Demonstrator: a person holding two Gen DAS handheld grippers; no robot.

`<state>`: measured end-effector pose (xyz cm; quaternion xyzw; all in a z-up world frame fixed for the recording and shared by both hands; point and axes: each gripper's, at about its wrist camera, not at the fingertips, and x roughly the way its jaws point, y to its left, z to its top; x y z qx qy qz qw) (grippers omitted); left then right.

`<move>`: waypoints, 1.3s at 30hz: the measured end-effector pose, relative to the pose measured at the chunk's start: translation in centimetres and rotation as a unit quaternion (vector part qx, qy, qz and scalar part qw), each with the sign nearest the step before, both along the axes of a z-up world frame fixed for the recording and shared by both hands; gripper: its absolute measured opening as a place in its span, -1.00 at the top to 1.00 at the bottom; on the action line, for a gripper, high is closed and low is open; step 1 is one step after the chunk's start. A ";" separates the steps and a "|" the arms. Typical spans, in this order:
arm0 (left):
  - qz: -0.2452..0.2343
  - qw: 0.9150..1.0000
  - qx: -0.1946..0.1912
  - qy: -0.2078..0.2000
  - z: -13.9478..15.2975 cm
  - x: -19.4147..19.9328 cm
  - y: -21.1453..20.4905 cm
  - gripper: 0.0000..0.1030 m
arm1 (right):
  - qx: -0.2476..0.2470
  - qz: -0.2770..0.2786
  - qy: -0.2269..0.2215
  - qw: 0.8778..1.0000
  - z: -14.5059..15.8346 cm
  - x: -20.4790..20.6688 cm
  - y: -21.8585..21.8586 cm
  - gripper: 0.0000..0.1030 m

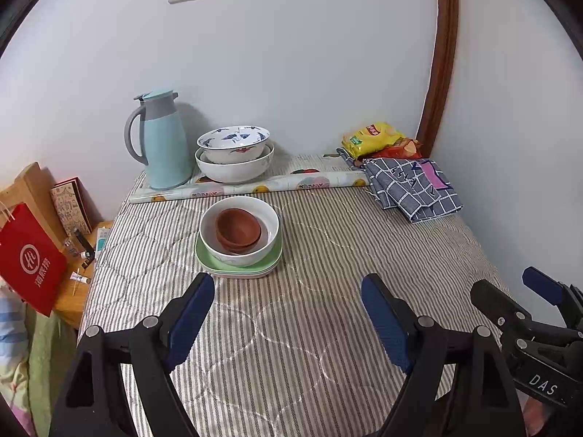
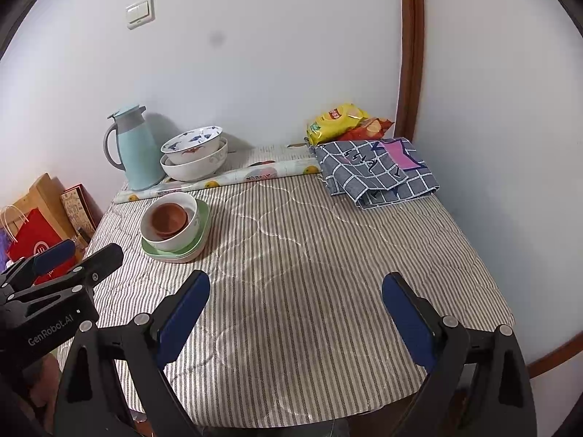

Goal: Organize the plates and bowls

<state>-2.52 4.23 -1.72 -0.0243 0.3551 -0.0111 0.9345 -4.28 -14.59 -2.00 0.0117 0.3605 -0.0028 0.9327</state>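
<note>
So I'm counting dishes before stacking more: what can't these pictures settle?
- Green plates: count unclear in both views, white bowl covers them.
- Brown bowls: nested, count unclear.
- Lower back bowl: inside hidden by the patterned bowl.

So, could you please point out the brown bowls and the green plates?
brown bowls point(image 1: 237, 228): left wrist view, inner wall of the top bowl.
green plates point(image 1: 276, 257): left wrist view, right rim.

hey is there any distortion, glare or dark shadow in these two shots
Left wrist view: fisheye bends the door frame and darkens the corners; thermos throws a soft shadow on the wall. Right wrist view: same bowing, a faint smudge on the wall, a dim shadow patch on the striped cloth; no glare.
</note>
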 end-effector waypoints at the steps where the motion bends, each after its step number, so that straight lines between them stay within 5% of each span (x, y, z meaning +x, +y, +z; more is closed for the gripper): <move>1: 0.000 1.000 -0.001 0.000 0.0 -0.1 0.1 -0.60 | 0.000 0.000 0.000 1.000 0.0 0.0 0.0 -0.84; 39: 0.000 1.000 -0.001 -0.001 0.4 -0.2 0.2 -0.60 | 0.000 0.002 -0.004 1.000 0.8 -0.5 0.2 -0.84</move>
